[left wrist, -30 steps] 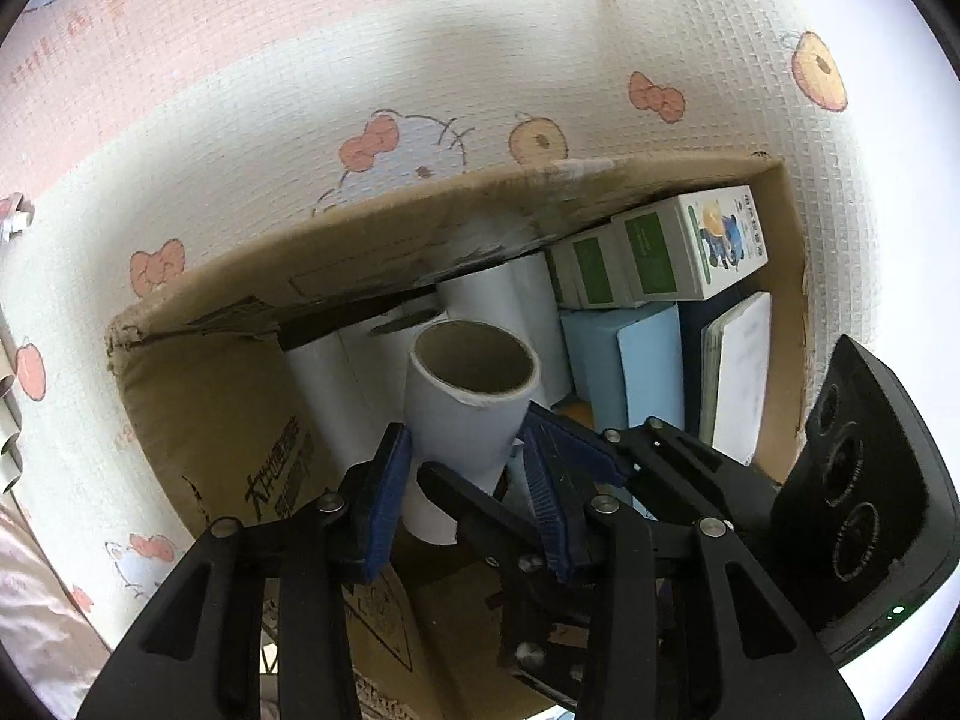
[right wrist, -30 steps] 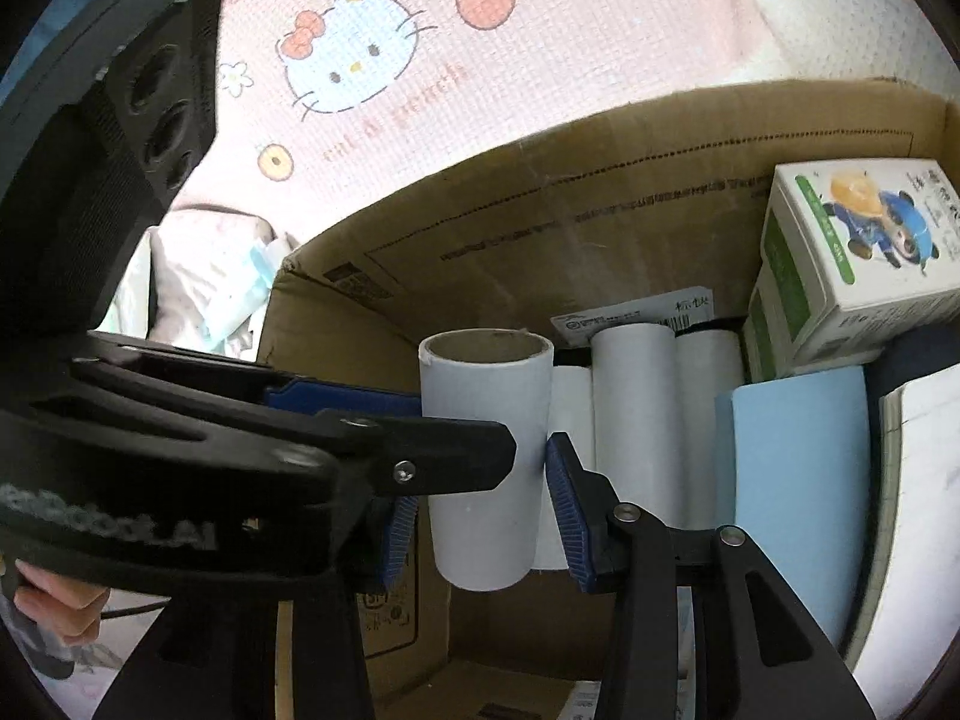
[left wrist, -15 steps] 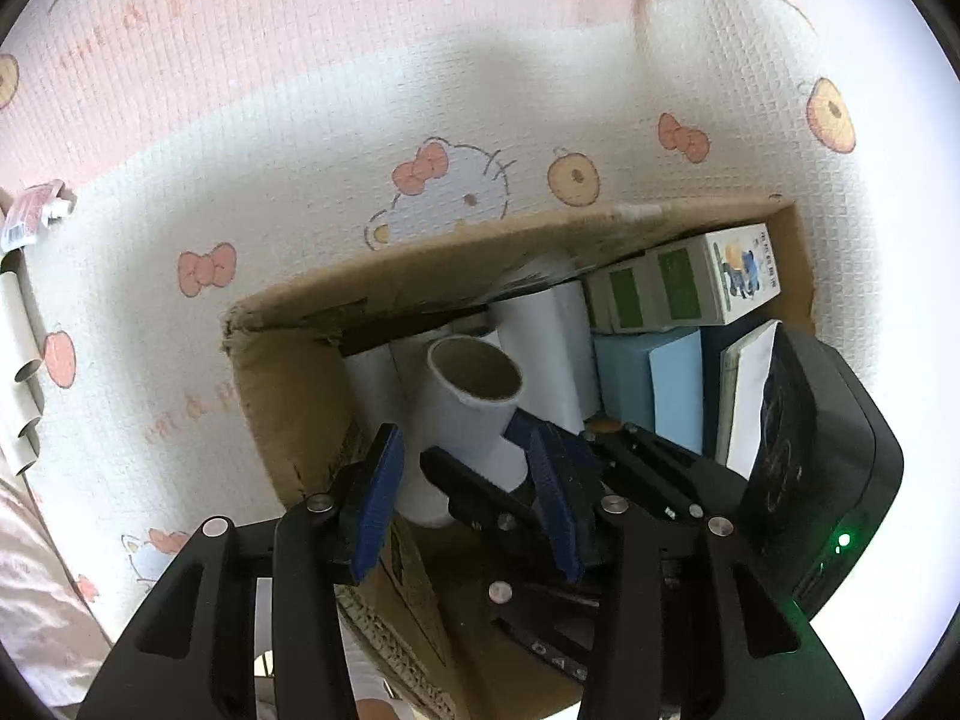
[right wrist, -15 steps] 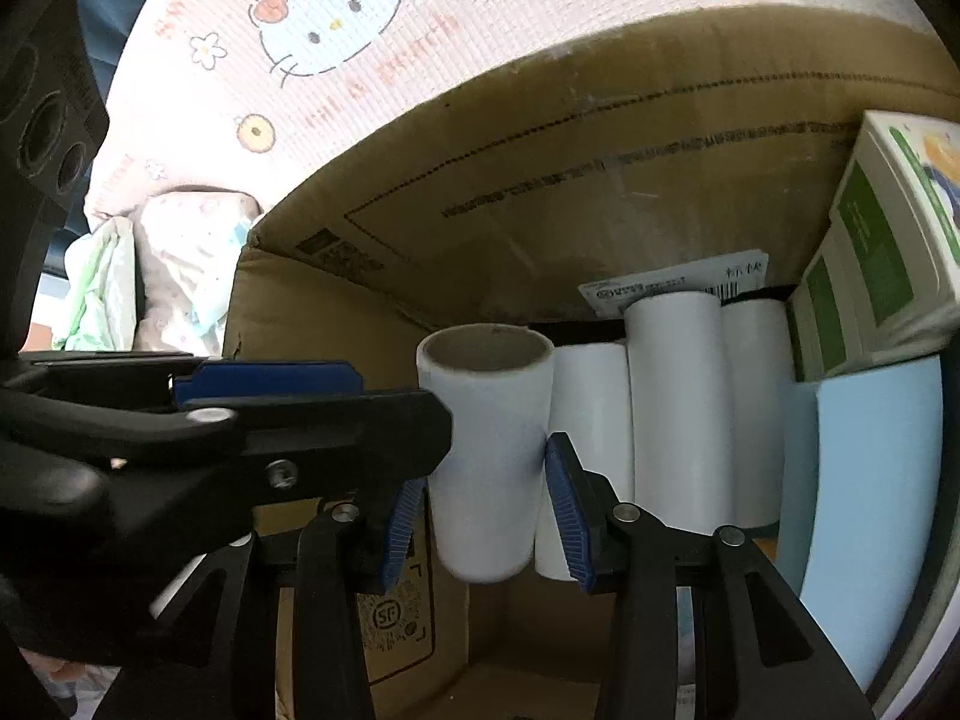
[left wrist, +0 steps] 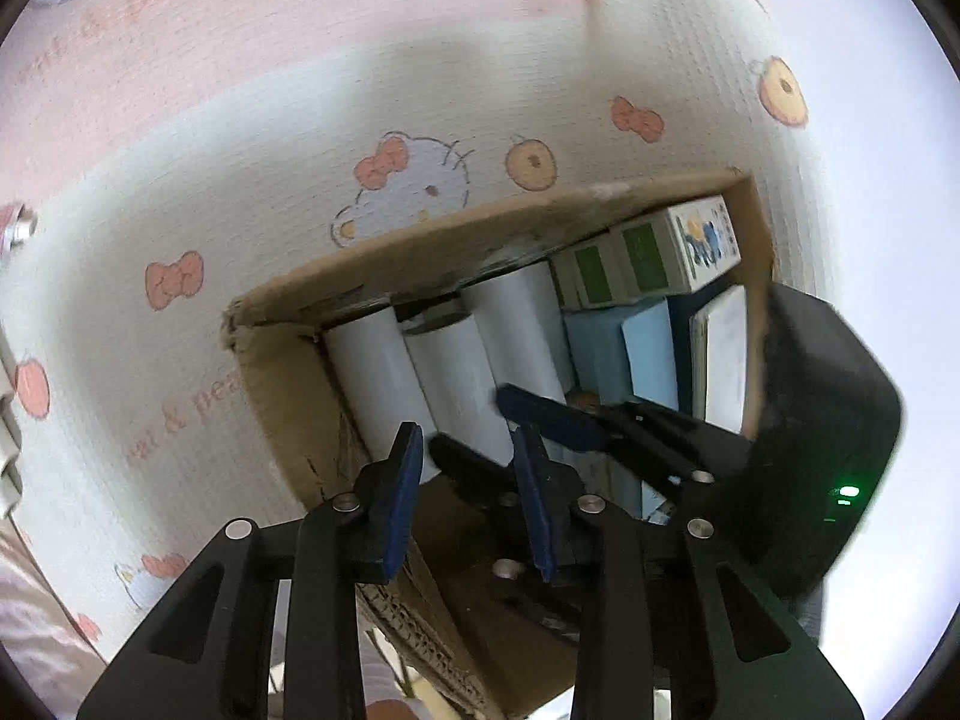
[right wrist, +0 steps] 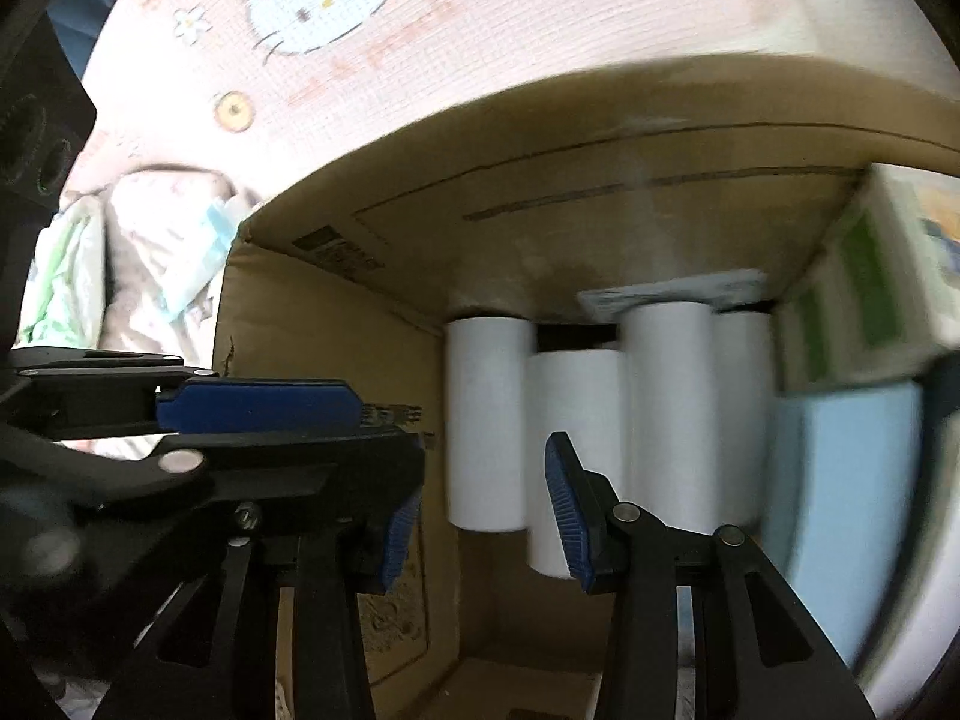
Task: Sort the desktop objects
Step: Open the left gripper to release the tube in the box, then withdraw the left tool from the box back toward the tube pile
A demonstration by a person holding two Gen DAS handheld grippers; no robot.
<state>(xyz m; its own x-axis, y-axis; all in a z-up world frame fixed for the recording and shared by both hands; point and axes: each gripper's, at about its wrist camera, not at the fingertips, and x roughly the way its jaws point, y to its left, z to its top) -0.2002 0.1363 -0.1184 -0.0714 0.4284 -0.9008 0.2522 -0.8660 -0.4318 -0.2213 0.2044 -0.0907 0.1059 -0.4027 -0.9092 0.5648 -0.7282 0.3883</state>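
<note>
Right, both grippers hang over the cardboard box [left wrist: 288,372], which sits on a pink and white cartoon-cat cloth [left wrist: 240,138]. The left gripper [left wrist: 468,486] has its fingers partly apart. They have just been closing, and nothing is between them. The right gripper [right wrist: 483,510] stands at a narrow gap, also gripping nothing; only the box wall and a tube show through it.

Now the task's things: four white tubes [right wrist: 489,414] are packed side by side in the box's far left corner, touching one another. The second from the left sits lower than its neighbours. Just beside them, toward the right wall, come light blue books [left wrist: 648,354] and a white notebook [left wrist: 720,354]. Two small green-and-white boxes [left wrist: 648,252] rest on top at the far right corner, the end one with a blue and yellow cartoon figure.

What's in the way? In the left camera the right gripper's fingers cross in front of the tubes, and its black body [left wrist: 822,450] hides the box's right edge. In the right camera the left gripper covers the box's left wall.

Writing: the cloth reads "& pea" near the box's left edge. A white label [right wrist: 672,294] on the back wall and the black print on the box walls are too blurred to read. A crumpled pale bundle [right wrist: 150,252] lies beyond the box's left side.
</note>
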